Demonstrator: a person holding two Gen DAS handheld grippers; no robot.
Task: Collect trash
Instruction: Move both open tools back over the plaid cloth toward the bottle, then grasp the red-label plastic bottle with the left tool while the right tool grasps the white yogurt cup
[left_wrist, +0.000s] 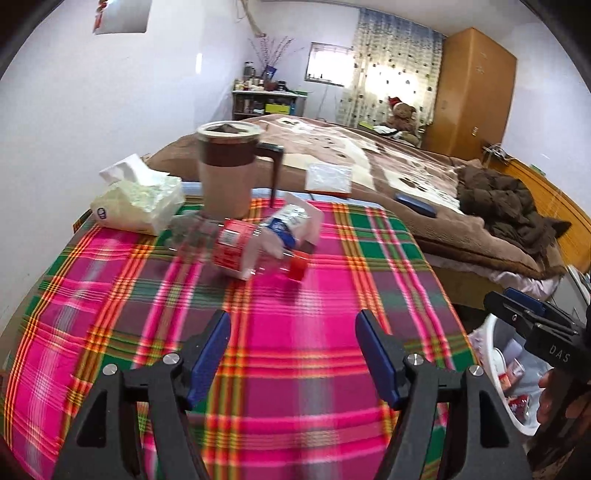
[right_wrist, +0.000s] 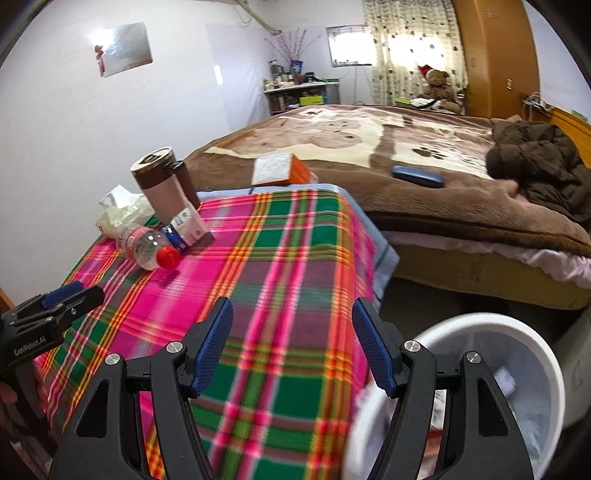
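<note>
"DAS": right hand-held gripper (left_wrist: 517, 314) | "GenRobot.AI": left hand-held gripper (right_wrist: 74, 295)

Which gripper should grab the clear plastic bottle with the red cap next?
Left, probably. The left gripper is open, empty and aimed nearly straight at the clear plastic bottle with the red cap lying on the plaid tablecloth. The right gripper hangs over the table's edge beside the white waste bin.

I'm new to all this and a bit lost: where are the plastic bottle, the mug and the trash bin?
plastic bottle (left_wrist: 255, 254): left wrist view, on its clear body.
mug (right_wrist: 162, 184): right wrist view, on its side wall.
trash bin (right_wrist: 517, 328): right wrist view, on its white rim.
</note>
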